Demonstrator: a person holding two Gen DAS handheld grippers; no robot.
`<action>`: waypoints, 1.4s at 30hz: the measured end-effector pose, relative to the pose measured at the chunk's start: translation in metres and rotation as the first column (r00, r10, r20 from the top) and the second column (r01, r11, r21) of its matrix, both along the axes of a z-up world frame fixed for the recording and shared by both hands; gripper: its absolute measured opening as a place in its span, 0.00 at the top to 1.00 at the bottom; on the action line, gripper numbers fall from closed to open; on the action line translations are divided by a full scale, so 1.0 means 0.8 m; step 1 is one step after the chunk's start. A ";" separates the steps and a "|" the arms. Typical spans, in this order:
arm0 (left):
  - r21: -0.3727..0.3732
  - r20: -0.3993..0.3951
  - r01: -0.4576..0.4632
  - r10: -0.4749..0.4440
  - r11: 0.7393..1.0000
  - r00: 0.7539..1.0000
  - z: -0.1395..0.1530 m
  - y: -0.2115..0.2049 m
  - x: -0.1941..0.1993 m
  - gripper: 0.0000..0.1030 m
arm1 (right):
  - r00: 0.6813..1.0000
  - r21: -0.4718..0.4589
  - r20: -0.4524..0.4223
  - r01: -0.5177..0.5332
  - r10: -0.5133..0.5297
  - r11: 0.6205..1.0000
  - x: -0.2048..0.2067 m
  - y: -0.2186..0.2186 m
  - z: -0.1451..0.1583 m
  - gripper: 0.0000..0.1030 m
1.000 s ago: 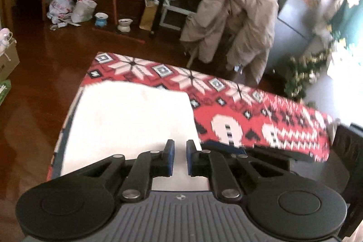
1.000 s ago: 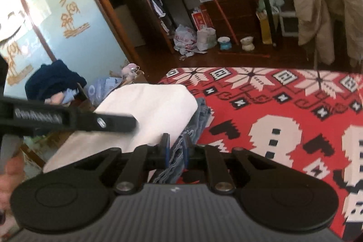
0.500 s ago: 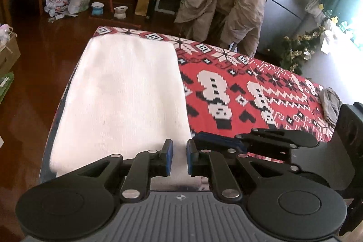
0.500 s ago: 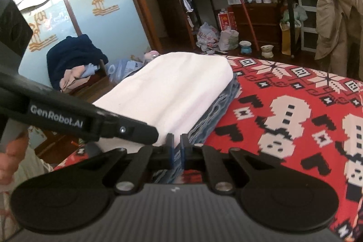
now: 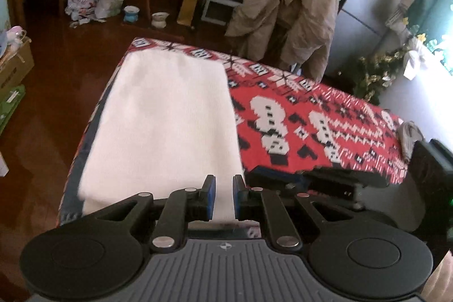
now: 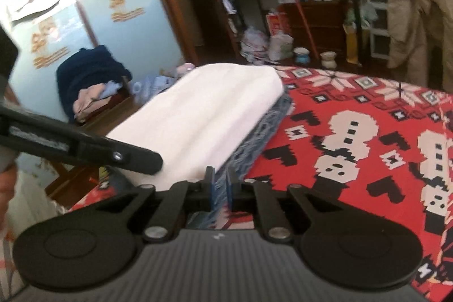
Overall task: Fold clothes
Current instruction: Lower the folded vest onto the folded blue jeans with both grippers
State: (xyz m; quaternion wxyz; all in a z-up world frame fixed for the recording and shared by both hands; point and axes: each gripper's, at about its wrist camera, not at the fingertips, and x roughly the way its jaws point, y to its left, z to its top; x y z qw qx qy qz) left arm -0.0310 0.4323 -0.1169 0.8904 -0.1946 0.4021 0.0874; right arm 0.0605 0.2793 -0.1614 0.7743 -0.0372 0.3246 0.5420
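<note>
The left claw (image 5: 224, 198) has its two blue pads a little apart, with the near edge of the white folded cloth (image 5: 167, 123) between them; I cannot tell if it is pinching the cloth or just sitting over it. The right claw (image 6: 220, 190) is nearly closed, and the edge of the blue knitted cloth (image 6: 260, 137) sits in the thin gap between its pads, so it seems to be holding that. The white cloth lies flat on top of the blue one, and both sit at the left end of the table with the red, white and black patterned cover (image 5: 325, 115). A small grey rag (image 5: 409, 136) lies at the far right end of the table. Past the table, a tan coat (image 5: 286, 18) hangs over a chair. Farther back, white plastic bags (image 5: 93, 1) and two small pots (image 5: 144, 16) sit on the dark wooden floor (image 5: 42, 109) by messy shelves.
</note>
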 end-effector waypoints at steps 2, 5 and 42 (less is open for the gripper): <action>0.010 -0.027 0.001 -0.001 1.000 1.000 -0.008 -0.002 0.004 0.89 | 1.000 -0.005 0.003 -0.007 0.007 1.000 -0.004 0.002 -0.003 0.90; 0.030 -0.028 0.021 -0.020 0.999 0.999 -0.008 -0.013 -0.007 0.89 | 1.000 -0.013 0.007 -0.017 0.017 1.000 -0.010 0.005 -0.008 0.91; 0.079 0.016 -0.001 -0.001 0.997 1.000 0.025 -0.002 -0.002 0.89 | 0.992 -0.009 0.121 -0.038 0.039 0.999 0.007 -0.012 0.015 0.92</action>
